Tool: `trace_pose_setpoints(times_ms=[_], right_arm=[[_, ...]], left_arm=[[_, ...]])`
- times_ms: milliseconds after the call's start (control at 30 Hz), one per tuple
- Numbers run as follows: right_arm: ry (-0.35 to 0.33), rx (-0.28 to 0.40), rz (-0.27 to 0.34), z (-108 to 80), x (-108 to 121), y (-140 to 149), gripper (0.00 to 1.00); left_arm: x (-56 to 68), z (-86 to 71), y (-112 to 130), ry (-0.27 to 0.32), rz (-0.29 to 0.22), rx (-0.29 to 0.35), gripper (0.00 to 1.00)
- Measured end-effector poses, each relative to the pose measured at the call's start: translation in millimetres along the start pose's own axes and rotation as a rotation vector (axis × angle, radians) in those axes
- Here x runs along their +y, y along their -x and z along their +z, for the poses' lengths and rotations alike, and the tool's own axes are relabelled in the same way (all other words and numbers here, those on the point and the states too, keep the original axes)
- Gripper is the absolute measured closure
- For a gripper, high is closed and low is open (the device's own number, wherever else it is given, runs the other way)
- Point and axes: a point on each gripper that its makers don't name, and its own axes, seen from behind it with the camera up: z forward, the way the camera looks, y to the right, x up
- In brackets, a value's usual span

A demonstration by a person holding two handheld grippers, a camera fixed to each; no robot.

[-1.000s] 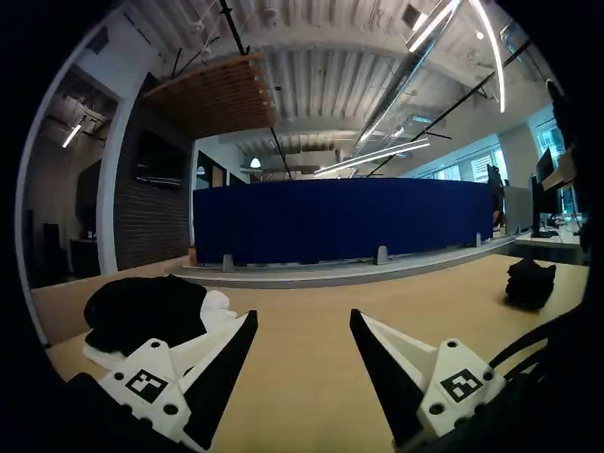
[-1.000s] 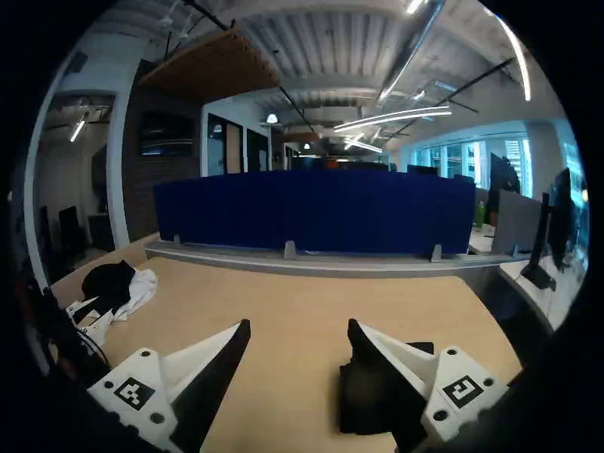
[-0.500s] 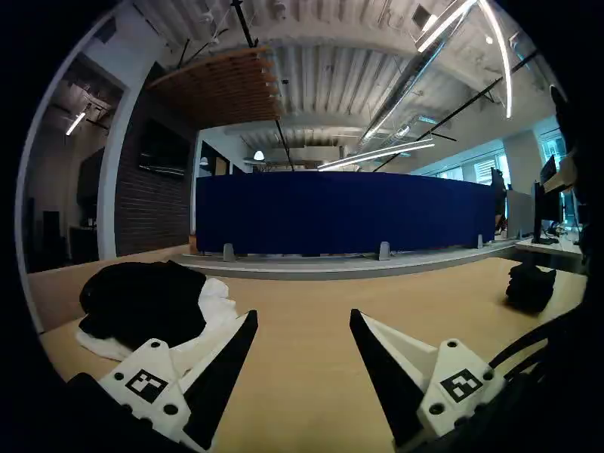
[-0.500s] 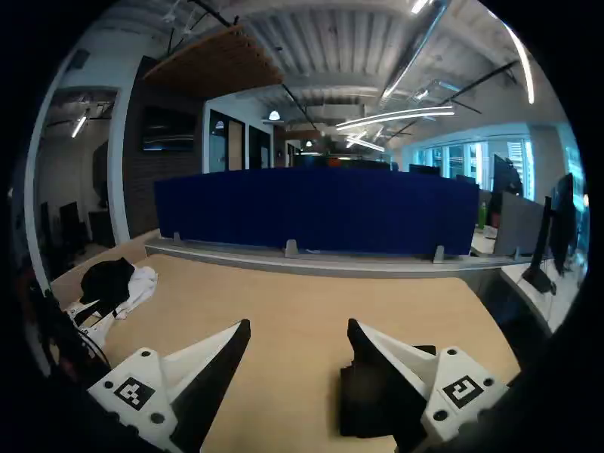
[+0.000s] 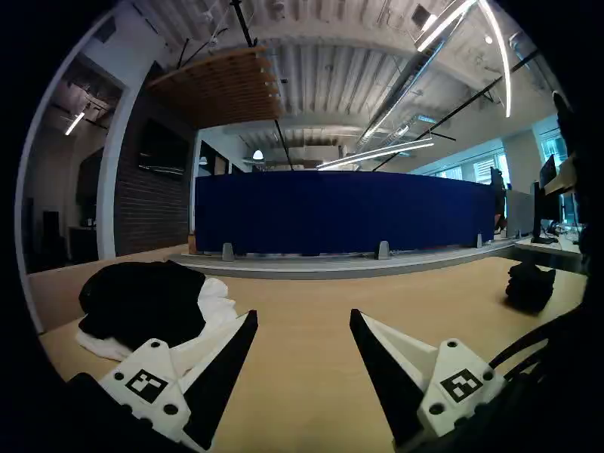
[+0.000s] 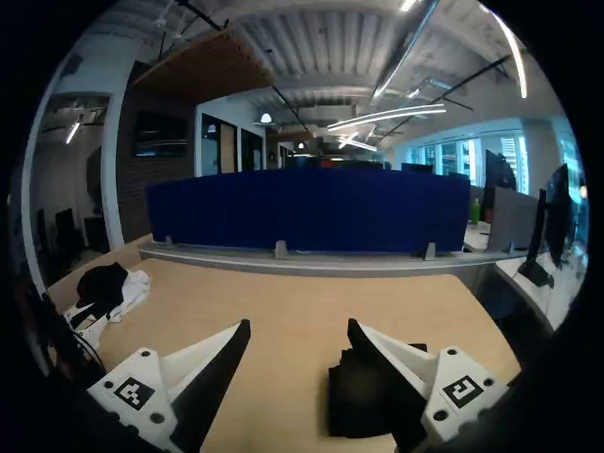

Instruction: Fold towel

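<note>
Both grippers hover with jaws spread and nothing between them: the left gripper (image 5: 302, 336) faces a heap of black and white towels (image 5: 147, 306) on the wooden table (image 5: 317, 302), likely the next pick, while the right gripper (image 6: 298, 340) sits just beside a folded black towel (image 6: 361, 385), seemingly finished.

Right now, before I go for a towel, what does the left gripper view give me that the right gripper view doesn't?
The left gripper view gives a close look at the black and white cloth pile, just beyond its left finger. The right gripper view gives a close look at the dark folded towel, partly behind its right finger, plus monitors at the right edge. Both share the wooden table, the blue partition, and the other cloth, small and far off. The left gripper and right gripper are open, holding nothing.
</note>
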Motion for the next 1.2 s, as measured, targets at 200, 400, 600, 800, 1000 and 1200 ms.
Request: trace_pose_setpoints(times_ms=[200,400,600,800,1000,1200], right_arm=[[0.025,0.052,-0.009,-6.3,20,-12,0.00],[0.053,0.124,0.003,-18.5,41,-18,0.00],[0.059,0.188,0.034,-22.0,53,-6,0.00],[0.102,0.236,0.051,-15.3,67,18,0.00],[0.137,0.265,0.073,-6.0,77,46,0.00],[0.162,0.262,0.101,5.6,80,79,0.00]], left_arm=[[0.5,0.0,1,0.000,0.000,0.000,0.09],[0.2,-0.1,1,0.000,0.001,0.000,0.10],[0.1,-0.2,1,0.000,0.000,0.000,0.10],[-0.2,0.2,1,0.000,0.001,0.000,0.09],[-0.1,0.2,1,0.000,0.000,0.000,0.10],[0.1,-0.6,0,0.000,0.000,0.000,0.09]])
